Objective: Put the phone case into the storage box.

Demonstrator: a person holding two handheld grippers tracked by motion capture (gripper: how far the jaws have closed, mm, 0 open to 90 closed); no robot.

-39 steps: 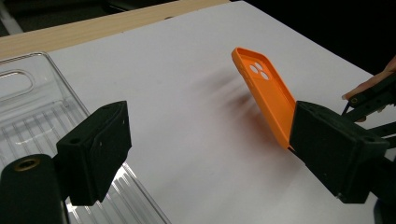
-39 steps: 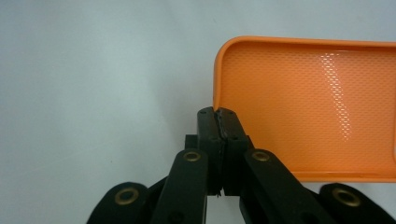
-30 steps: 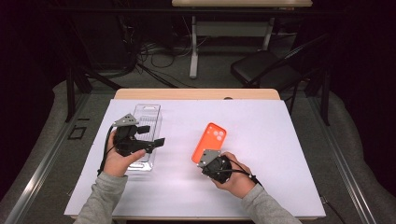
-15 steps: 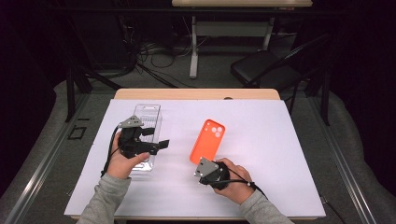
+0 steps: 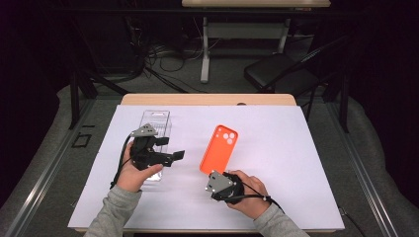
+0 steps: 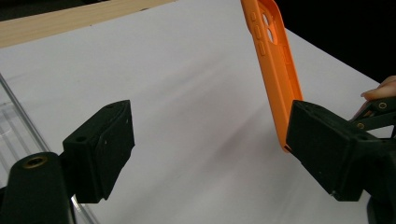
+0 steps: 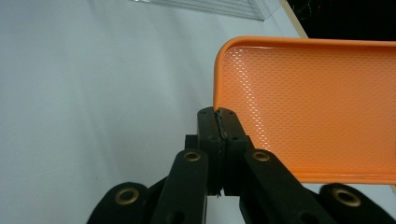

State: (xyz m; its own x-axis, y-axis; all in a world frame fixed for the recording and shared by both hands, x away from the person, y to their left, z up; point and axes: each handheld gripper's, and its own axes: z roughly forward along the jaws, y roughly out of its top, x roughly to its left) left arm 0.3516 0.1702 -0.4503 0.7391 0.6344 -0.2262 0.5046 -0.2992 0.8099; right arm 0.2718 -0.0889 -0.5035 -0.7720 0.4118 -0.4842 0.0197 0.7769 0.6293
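The right gripper [image 5: 213, 174] pinches the near edge of the orange phone case [image 5: 221, 147], apparently tilted off the white table [image 5: 296, 158]. The left gripper [image 5: 170, 150] gapes empty over the clear tray [image 5: 157, 120], far left.

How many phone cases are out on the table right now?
1. The orange phone case is near the table's middle, its near end pinched in the right gripper and lifted on edge. The clear plastic package under the left gripper could hide another; I can't tell.

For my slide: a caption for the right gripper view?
Right gripper shut on the edge of an orange phone case above the white table.
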